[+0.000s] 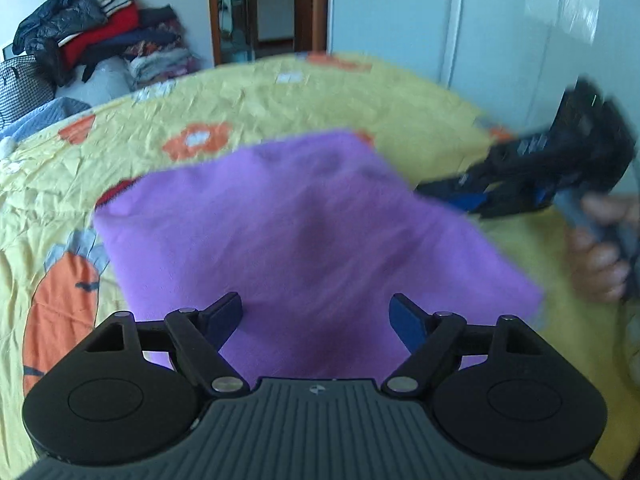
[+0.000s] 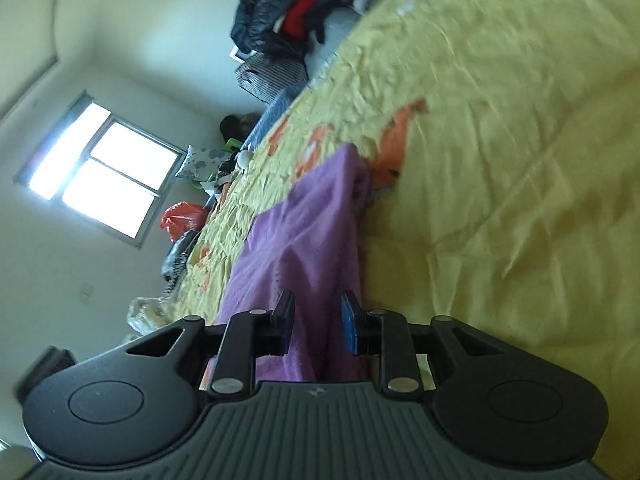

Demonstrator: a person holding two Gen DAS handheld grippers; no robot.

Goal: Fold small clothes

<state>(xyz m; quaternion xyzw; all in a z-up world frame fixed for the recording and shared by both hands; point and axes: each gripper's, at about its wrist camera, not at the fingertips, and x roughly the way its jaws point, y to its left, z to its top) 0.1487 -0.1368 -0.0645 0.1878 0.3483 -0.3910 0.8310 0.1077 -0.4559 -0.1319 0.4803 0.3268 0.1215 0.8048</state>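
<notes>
A purple fleece cloth (image 1: pixel 312 236) lies folded flat on the yellow bedspread (image 1: pixel 280 96). My left gripper (image 1: pixel 318 316) is open and empty, hovering over the cloth's near edge. My right gripper (image 2: pixel 316 322) is turned on its side, its jaws partly apart around the cloth's edge (image 2: pixel 312 240), nothing clamped. The right gripper also shows in the left wrist view (image 1: pixel 472 196) at the cloth's right corner, held by a hand (image 1: pixel 600 260). The view is motion-blurred.
A pile of clothes and jackets (image 1: pixel 92 28) sits at the head of the bed, also in the right wrist view (image 2: pixel 288 12). Bags and clutter (image 2: pixel 184 220) line the bed's far side under a window (image 2: pixel 104 176). A door (image 1: pixel 272 4) and white wardrobe (image 1: pixel 500 20) stand behind.
</notes>
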